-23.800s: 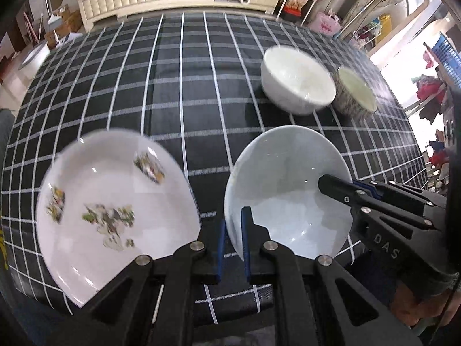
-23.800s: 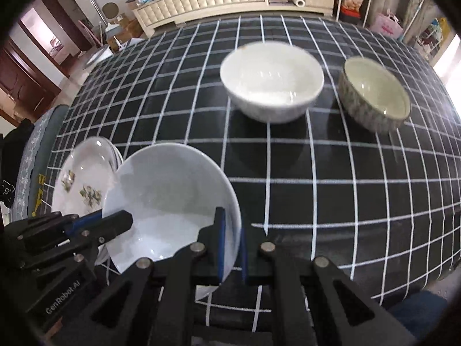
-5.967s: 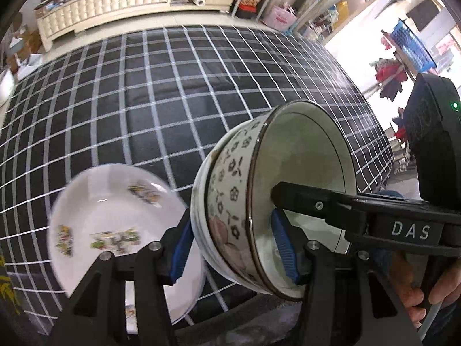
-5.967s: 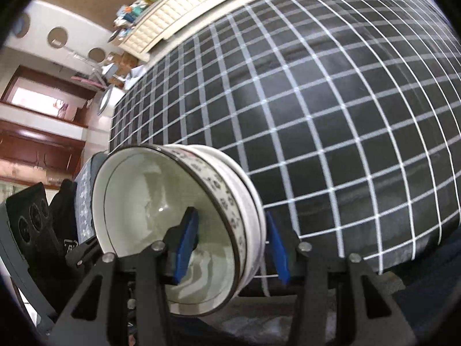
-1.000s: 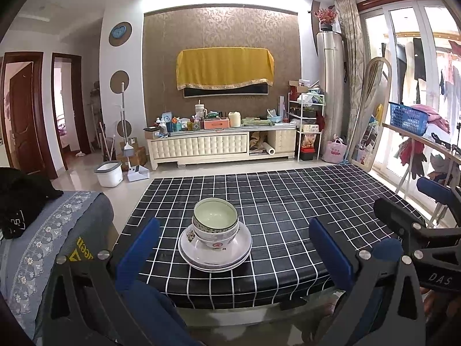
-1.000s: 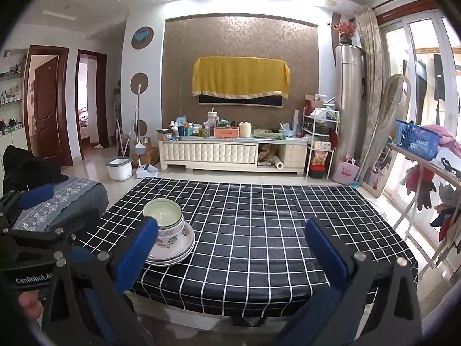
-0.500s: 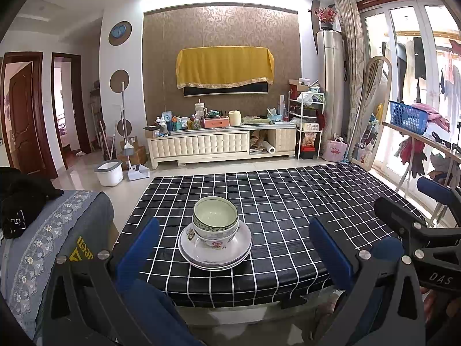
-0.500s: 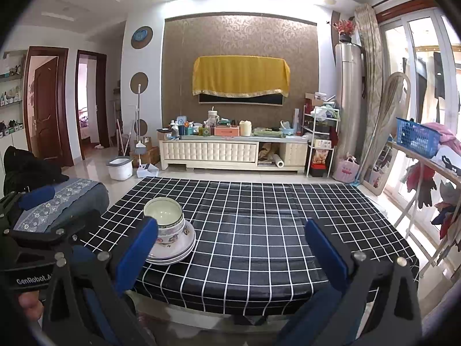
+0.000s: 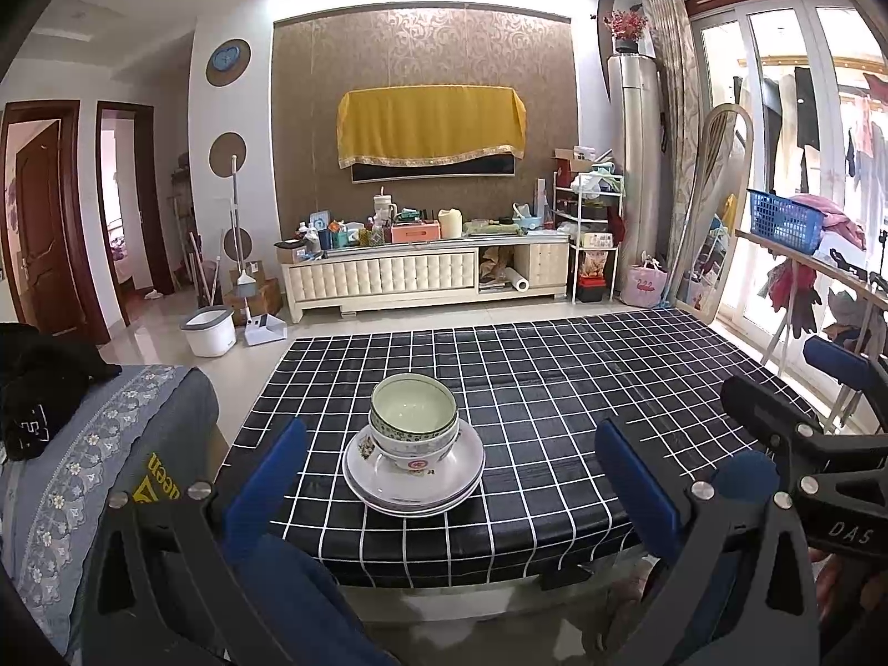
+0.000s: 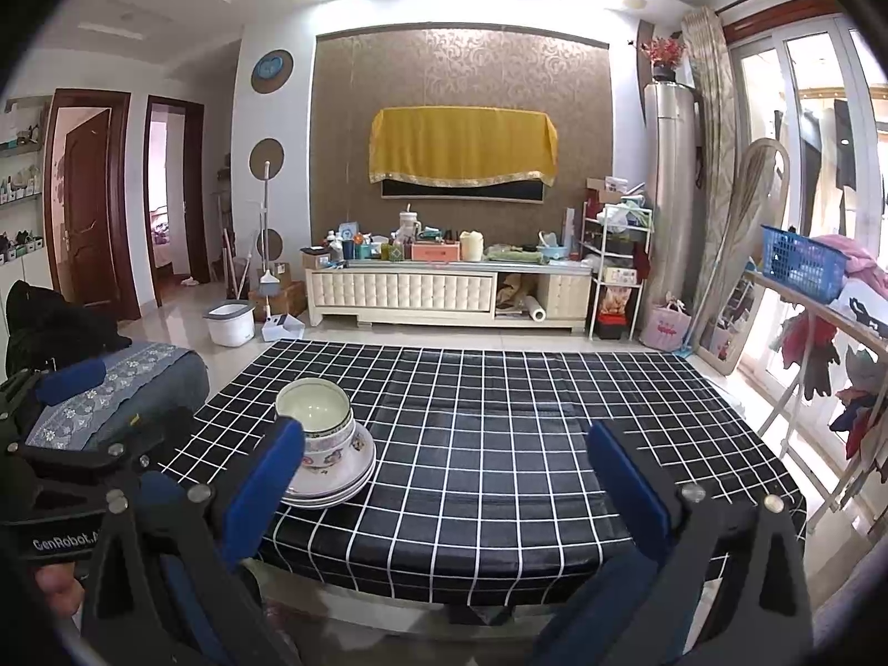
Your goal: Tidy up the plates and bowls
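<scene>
Bowls (image 9: 413, 419) nested on stacked plates (image 9: 413, 480) on checked counter (image 9: 555, 416), ahead of left gripper (image 9: 452, 477), ahead-left of right gripper (image 10: 444, 469); both grippers spread wide, empty, held back off the counter's near edge

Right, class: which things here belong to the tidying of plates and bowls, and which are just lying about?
Belong to the job:
- bowls, nested
- plates, stacked under them
- left gripper, open
- right gripper, open

Just lying about:
- checked tablecloth
- white bucket
- blue basket
- mop
</scene>
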Demonstrator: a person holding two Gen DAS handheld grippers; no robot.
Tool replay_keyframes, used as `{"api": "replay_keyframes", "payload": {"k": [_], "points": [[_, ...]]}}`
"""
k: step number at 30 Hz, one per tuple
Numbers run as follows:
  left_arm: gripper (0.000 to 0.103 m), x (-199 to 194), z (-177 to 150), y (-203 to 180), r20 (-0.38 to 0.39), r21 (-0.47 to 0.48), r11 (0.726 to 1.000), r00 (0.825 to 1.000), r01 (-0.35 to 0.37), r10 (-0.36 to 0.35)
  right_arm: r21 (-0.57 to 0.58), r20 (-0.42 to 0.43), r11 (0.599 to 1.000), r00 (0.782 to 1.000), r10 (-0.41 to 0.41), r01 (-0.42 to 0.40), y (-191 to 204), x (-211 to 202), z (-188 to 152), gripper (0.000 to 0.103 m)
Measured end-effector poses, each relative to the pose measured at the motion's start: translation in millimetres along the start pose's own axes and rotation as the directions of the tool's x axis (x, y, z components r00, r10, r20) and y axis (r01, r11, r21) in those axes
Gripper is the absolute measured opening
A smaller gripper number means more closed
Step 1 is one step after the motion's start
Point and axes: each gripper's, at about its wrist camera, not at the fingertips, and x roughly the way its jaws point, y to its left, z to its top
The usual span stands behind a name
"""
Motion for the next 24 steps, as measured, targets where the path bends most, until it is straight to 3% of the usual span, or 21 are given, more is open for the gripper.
{"api": "replay_keyframes", "payload": {"k": [24], "points": [[0.103, 1.5, -1.1, -0.3, 0.003, 0.011, 1.000, 1.000, 0.021, -0.021, 0.016, -0.008, 1.000, 1.000, -0.012, 0.012, -5.6, 0.6, -1.7, 0.103]]}}
